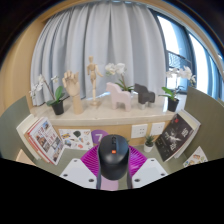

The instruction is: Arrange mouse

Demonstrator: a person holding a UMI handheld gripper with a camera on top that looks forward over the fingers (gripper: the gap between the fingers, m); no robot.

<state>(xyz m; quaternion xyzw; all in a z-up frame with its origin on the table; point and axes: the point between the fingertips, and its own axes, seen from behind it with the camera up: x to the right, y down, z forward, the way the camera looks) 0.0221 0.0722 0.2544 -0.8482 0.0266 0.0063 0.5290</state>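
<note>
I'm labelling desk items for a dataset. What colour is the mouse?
Black, with a small red-orange mark on top; the mouse shows in the gripper view, between the gripper's pads.

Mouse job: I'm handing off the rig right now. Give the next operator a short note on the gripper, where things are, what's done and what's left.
Gripper: fingers sit either side of the black mouse; whether they press on it cannot be told.
Mouse: between the fingers, over a purple mat on the desk, a small potted plant beside it.
Done: mouse reached.
Left: place it where wanted, release, back out.
</note>
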